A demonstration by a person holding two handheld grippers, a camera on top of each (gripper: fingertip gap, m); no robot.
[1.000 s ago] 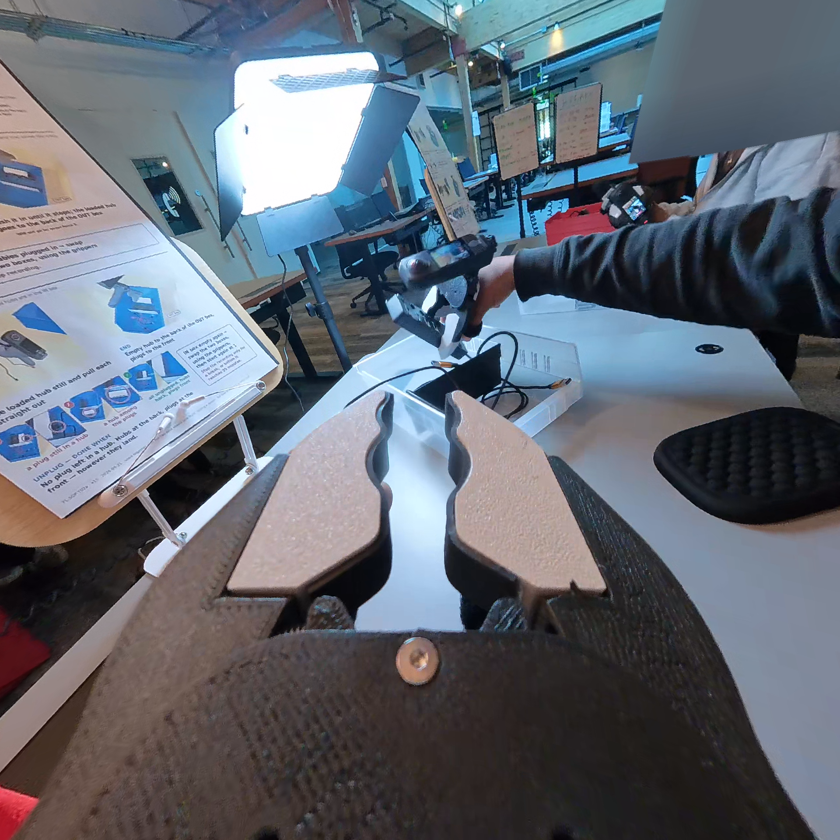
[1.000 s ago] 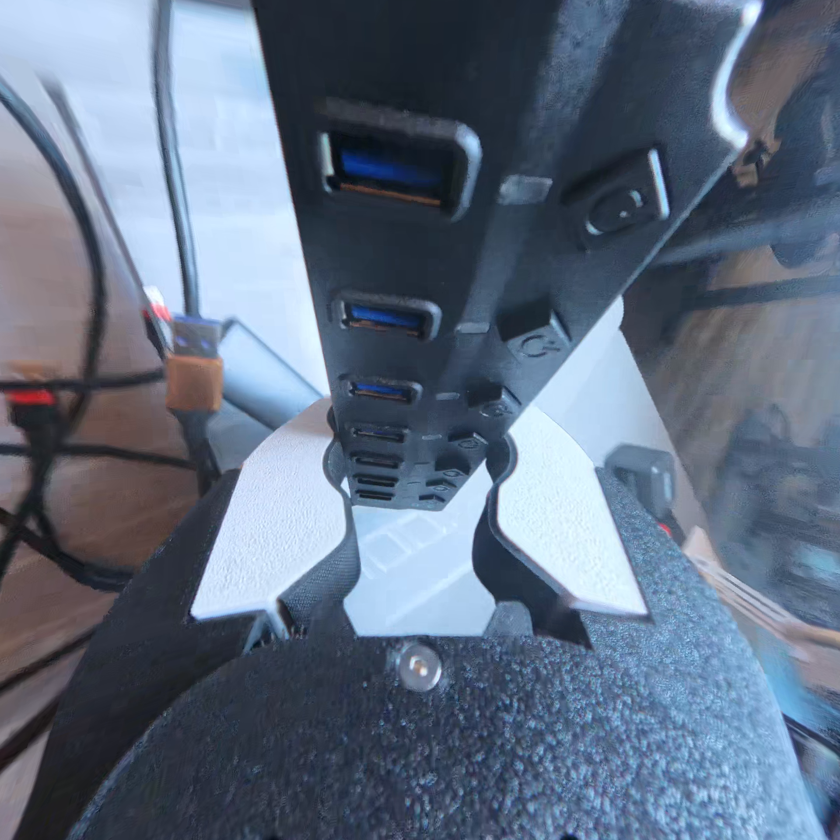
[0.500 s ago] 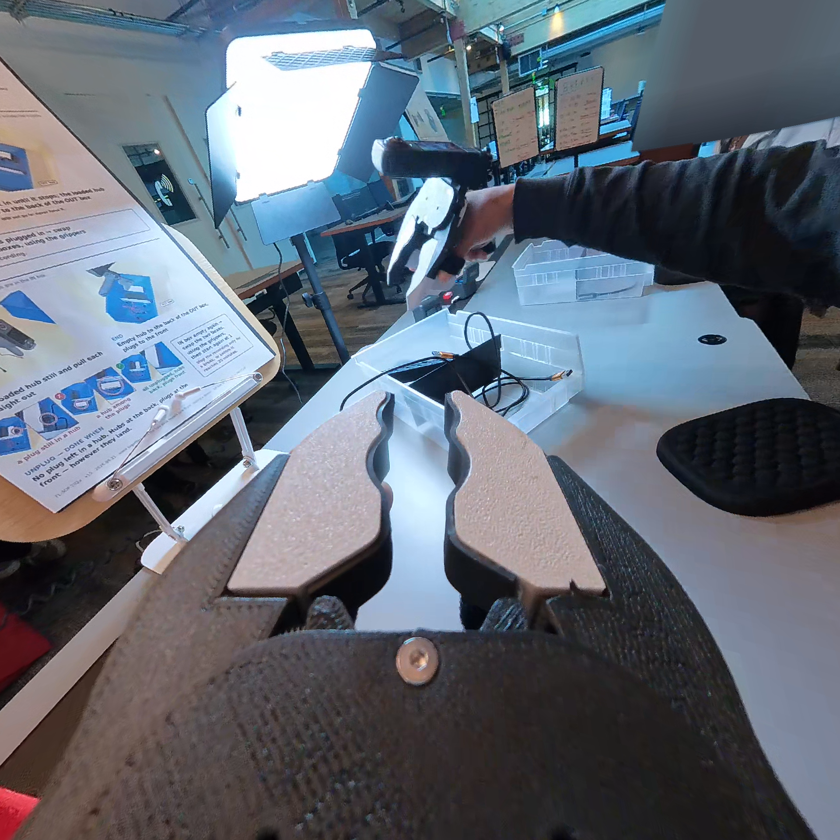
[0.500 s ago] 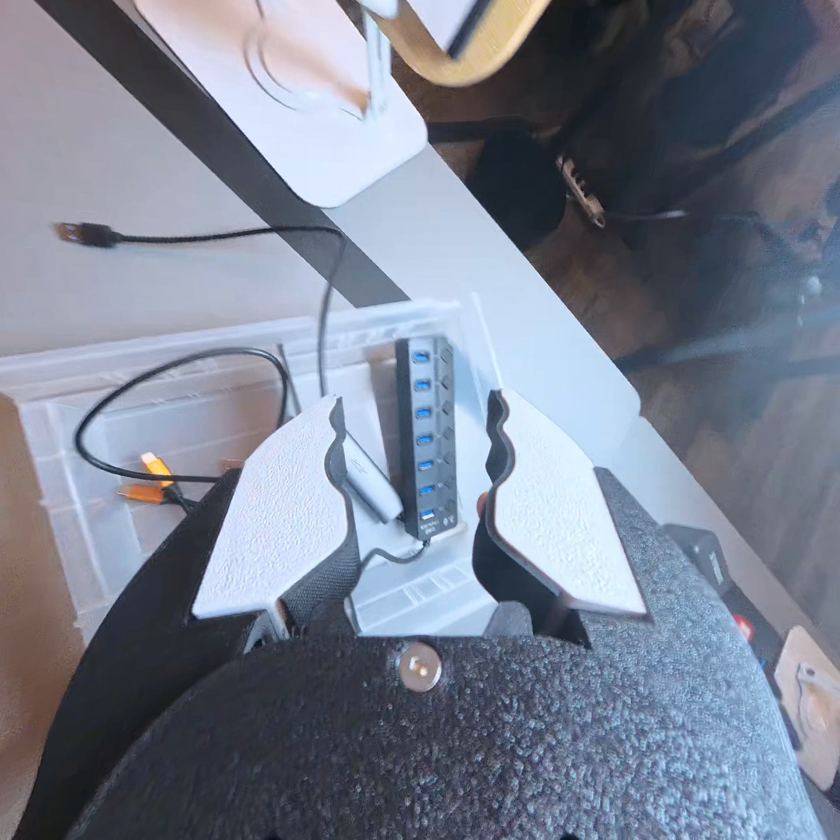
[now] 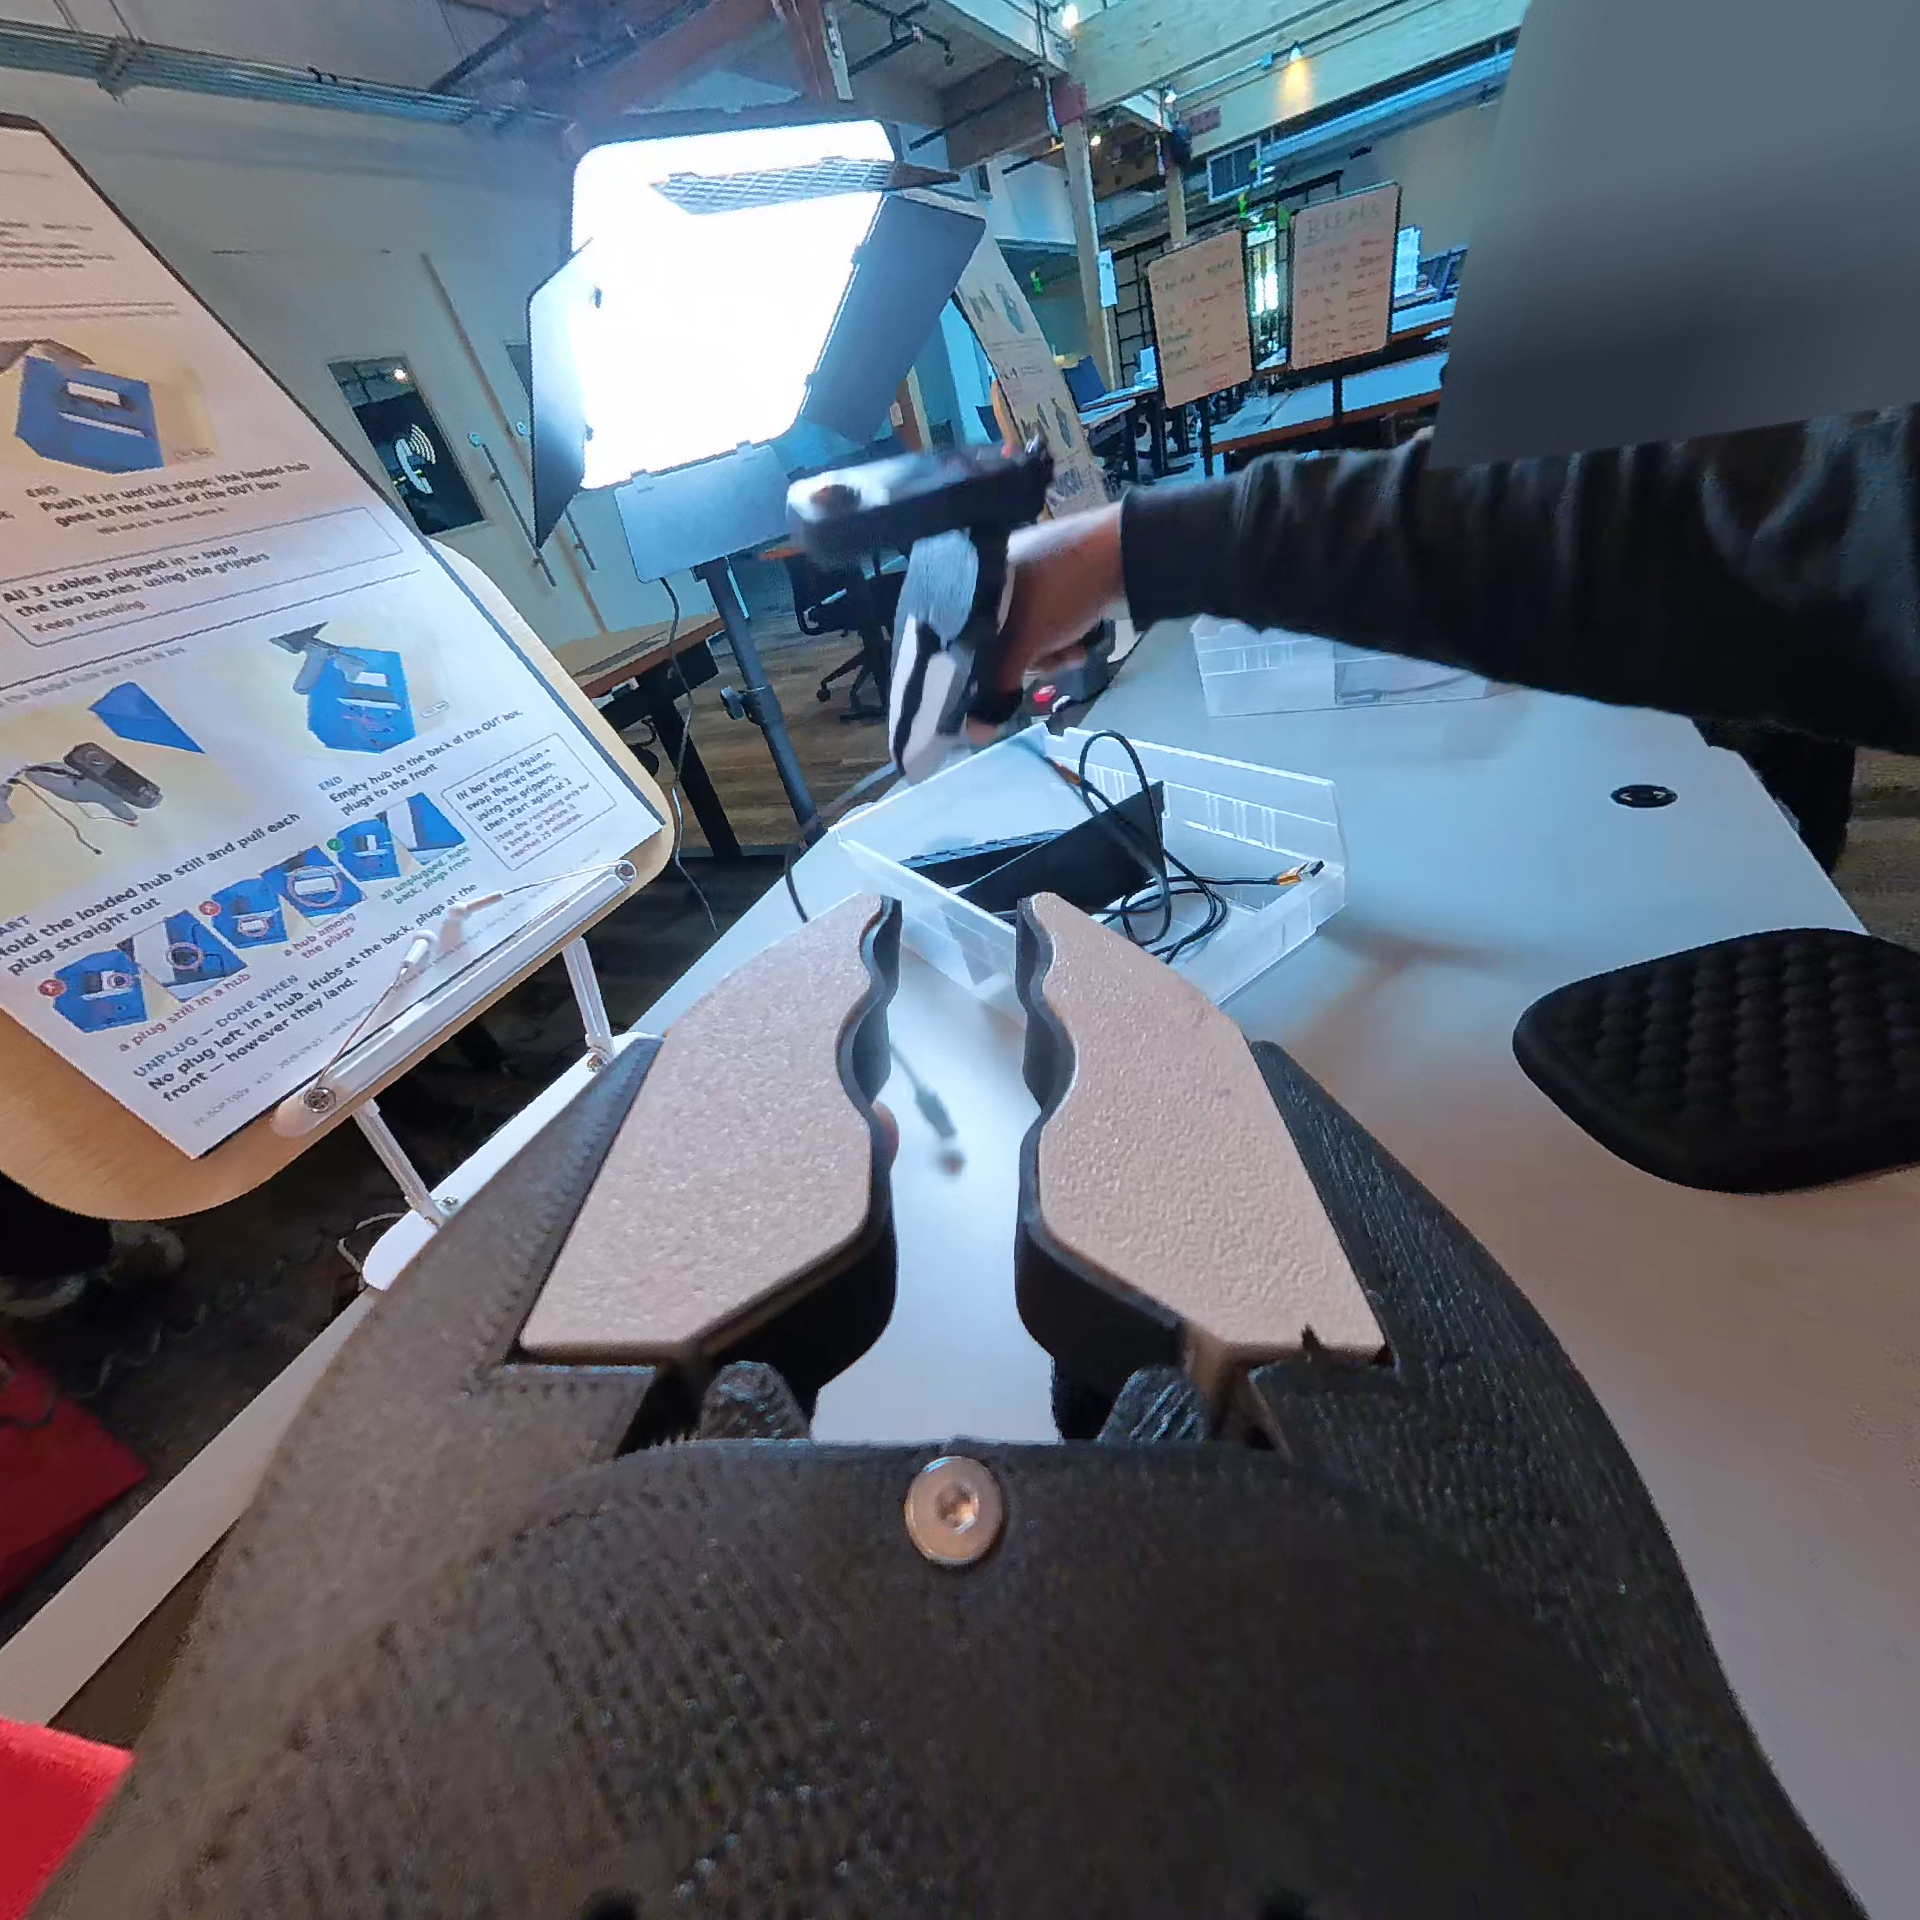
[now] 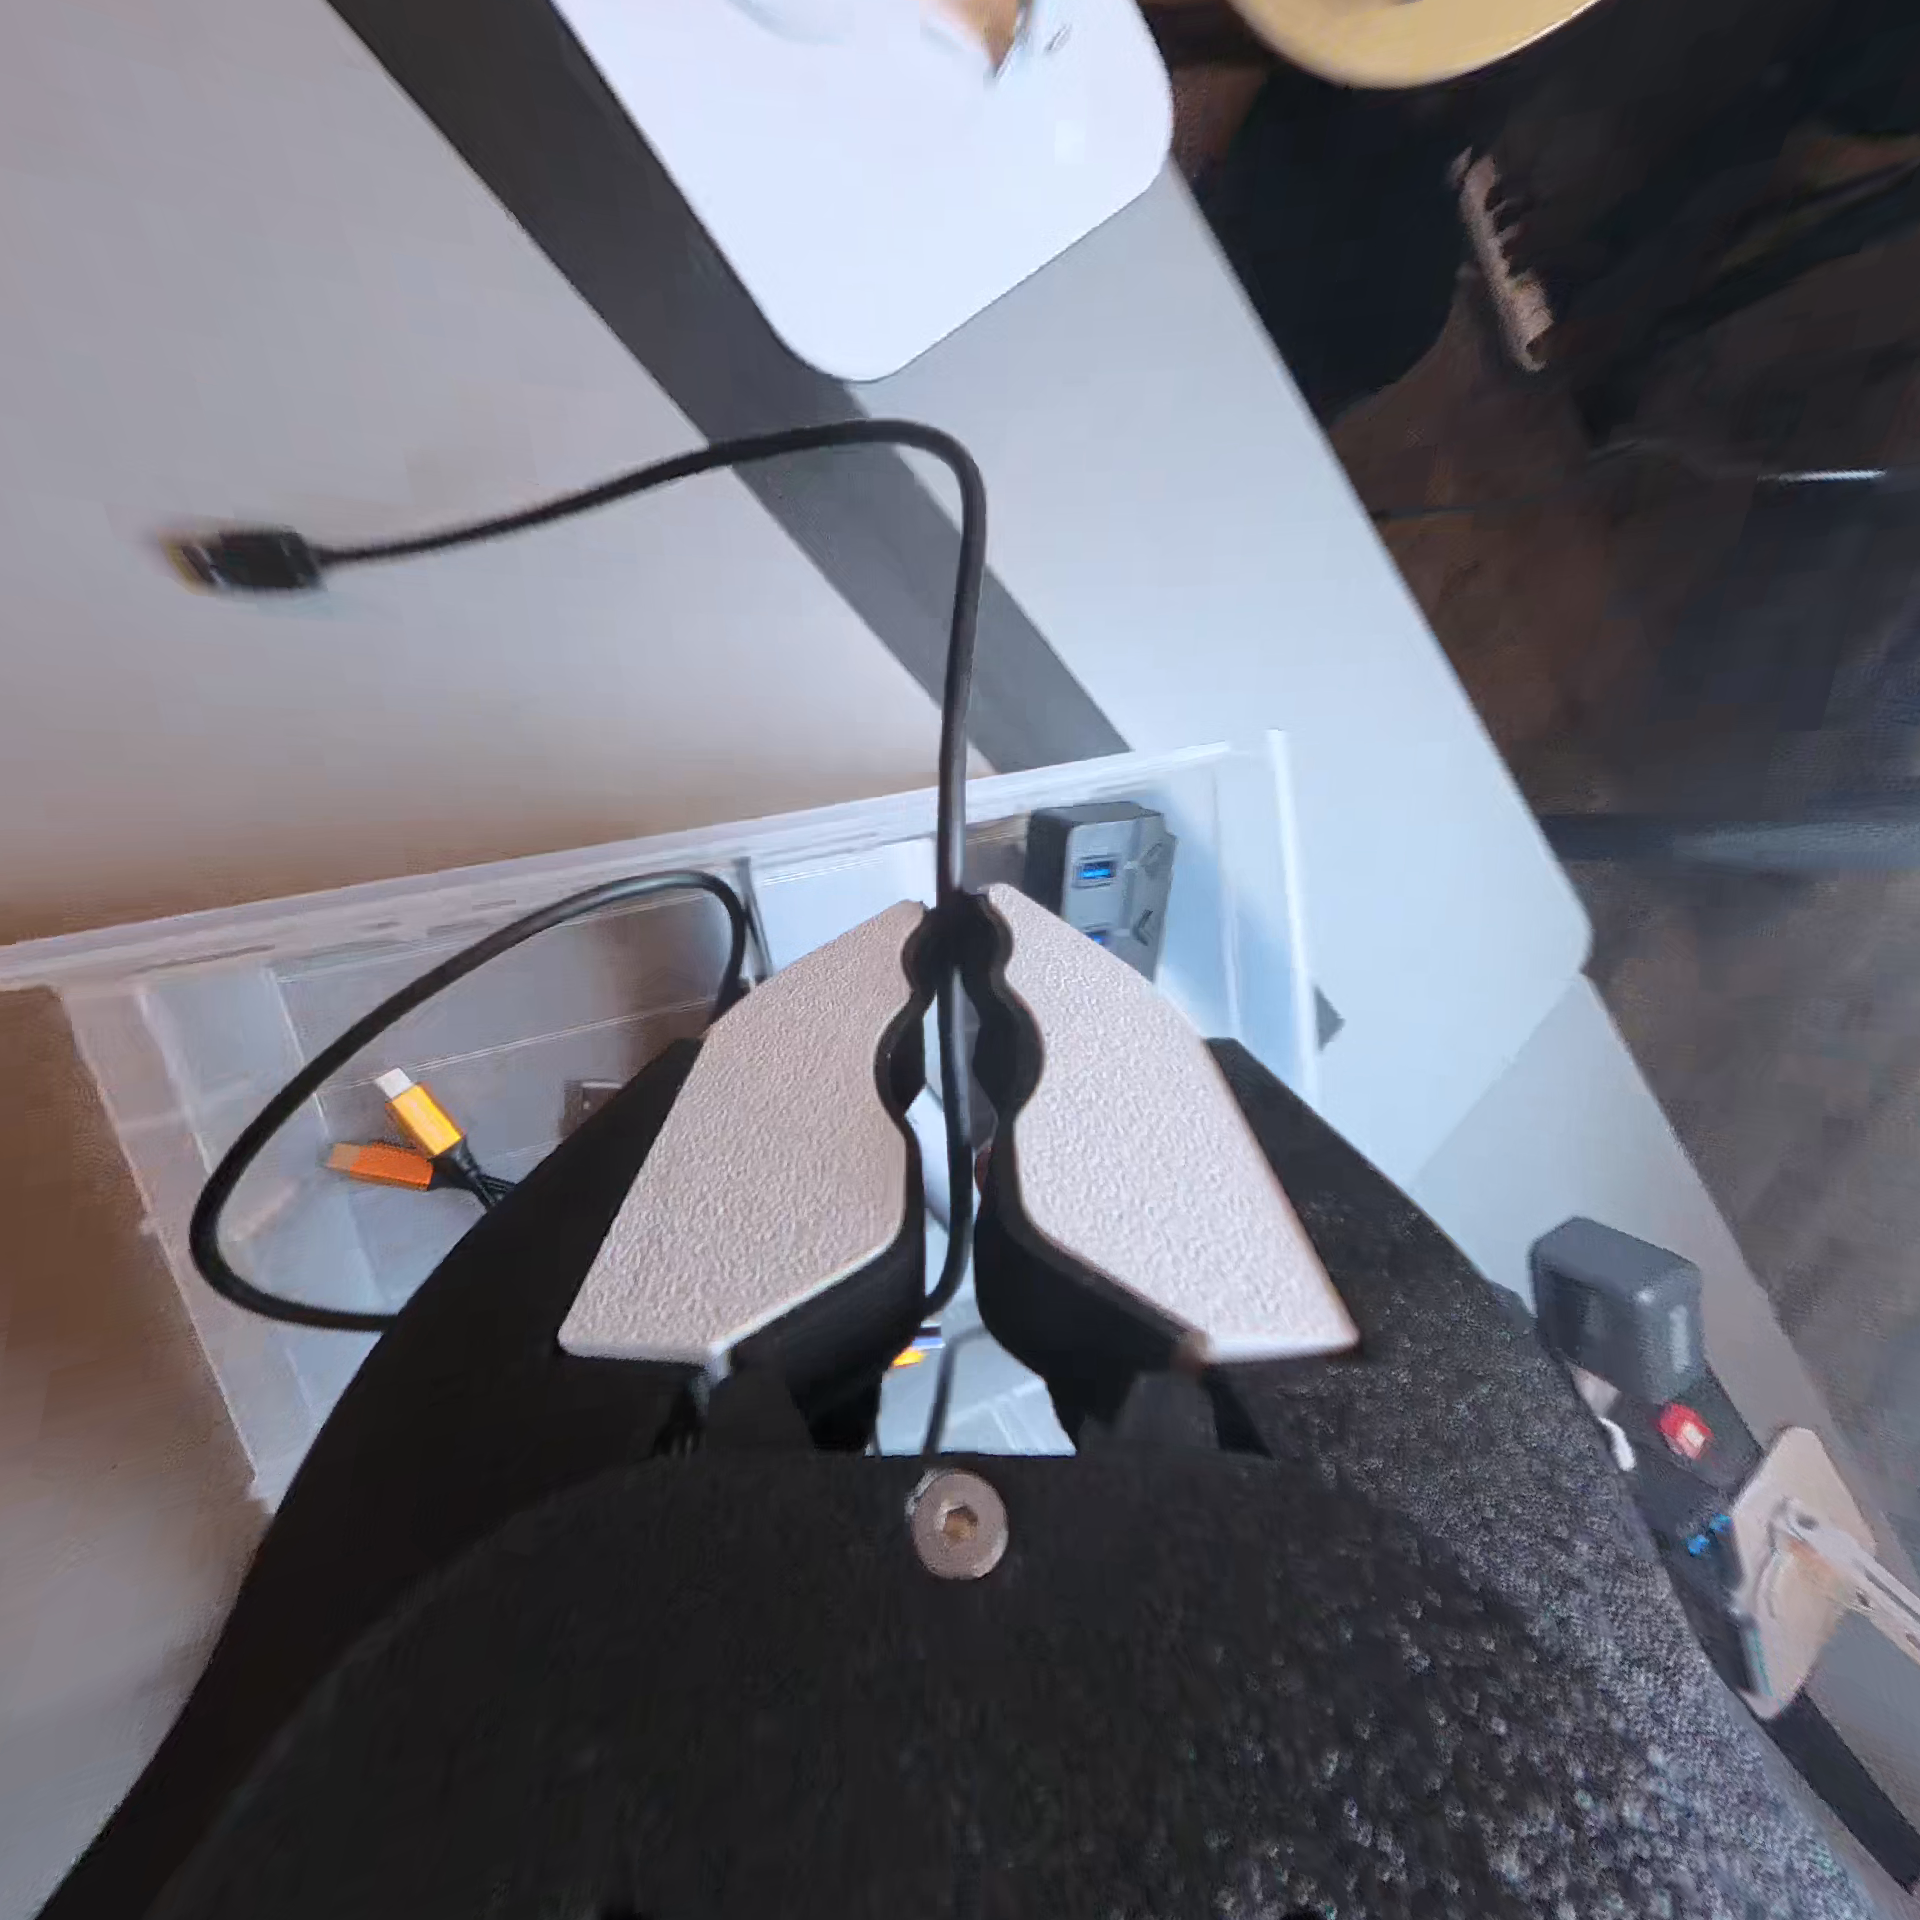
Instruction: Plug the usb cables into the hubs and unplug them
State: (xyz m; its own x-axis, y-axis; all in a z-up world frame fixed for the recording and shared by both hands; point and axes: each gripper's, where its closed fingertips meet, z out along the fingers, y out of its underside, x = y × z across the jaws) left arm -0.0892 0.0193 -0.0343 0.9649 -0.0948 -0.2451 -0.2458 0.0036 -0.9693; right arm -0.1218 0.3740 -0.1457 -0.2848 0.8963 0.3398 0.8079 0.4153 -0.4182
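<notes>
Clear bin [image 6: 156, 987] holds hub [image 6: 1101, 883] (orange plugs [image 6: 410, 1138] too); right hand-held gripper [image 6: 956, 925] pinches black cable [image 6: 966, 623], left [image 5: 954, 935] parted.

Left tool [image 5: 954, 914]: fingers [image 5: 727, 1122] faced with rough, matt tan plates on a coarse, ridged black plastic body, one bright metal screw [image 5: 953, 1509] at centre. Surface [image 5: 1558, 1299]: smooth, white, faintly glossy; pad [image 5: 1745, 1049] on it matt black, dimpled. Box [image 6: 208, 997]: clear glossy plastic; cable [image 6: 961, 665] matt black, braided; two plugs [image 6: 400, 1138] of orange metallic sheen.
</notes>
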